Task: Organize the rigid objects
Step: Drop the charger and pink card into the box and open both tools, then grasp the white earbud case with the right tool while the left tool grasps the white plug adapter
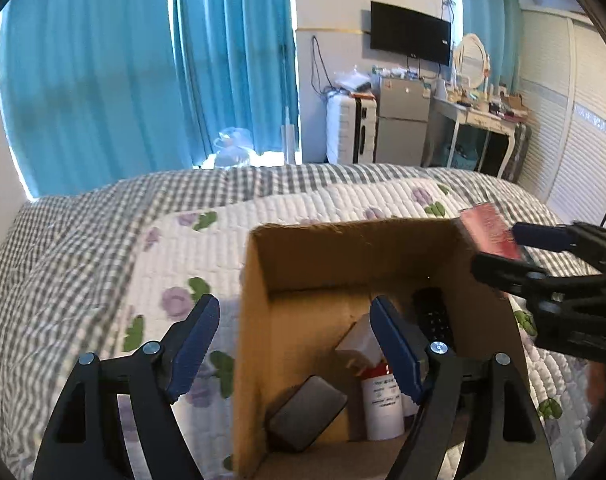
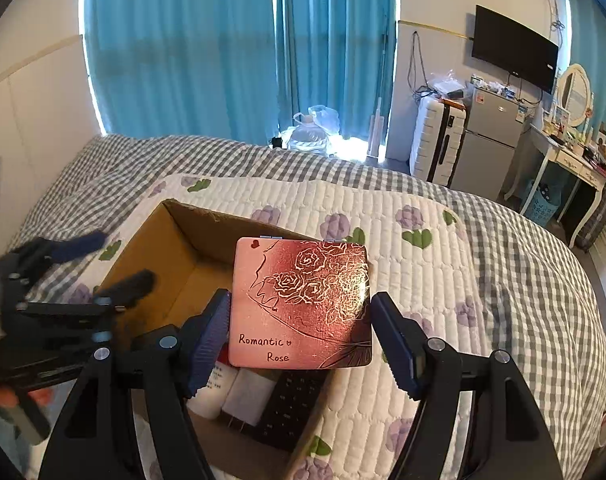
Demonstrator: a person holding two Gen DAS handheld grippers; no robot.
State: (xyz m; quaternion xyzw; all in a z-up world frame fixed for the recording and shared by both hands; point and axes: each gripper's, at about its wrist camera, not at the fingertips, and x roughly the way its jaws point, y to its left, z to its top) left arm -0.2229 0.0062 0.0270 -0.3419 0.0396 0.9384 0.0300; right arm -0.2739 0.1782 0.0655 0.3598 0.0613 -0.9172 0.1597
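Cardboard box (image 1: 259, 320) on bed (image 1: 83, 248); remote (image 1: 433, 316), bottle (image 1: 383, 408), case (image 1: 307, 412) inside box.

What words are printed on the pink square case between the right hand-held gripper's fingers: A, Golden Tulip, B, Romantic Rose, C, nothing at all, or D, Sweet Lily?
B: the right wrist view shows "Romantic Rose" written at the lower left of the pink case, which sits between the fingers of the right hand-held gripper above the cardboard box.
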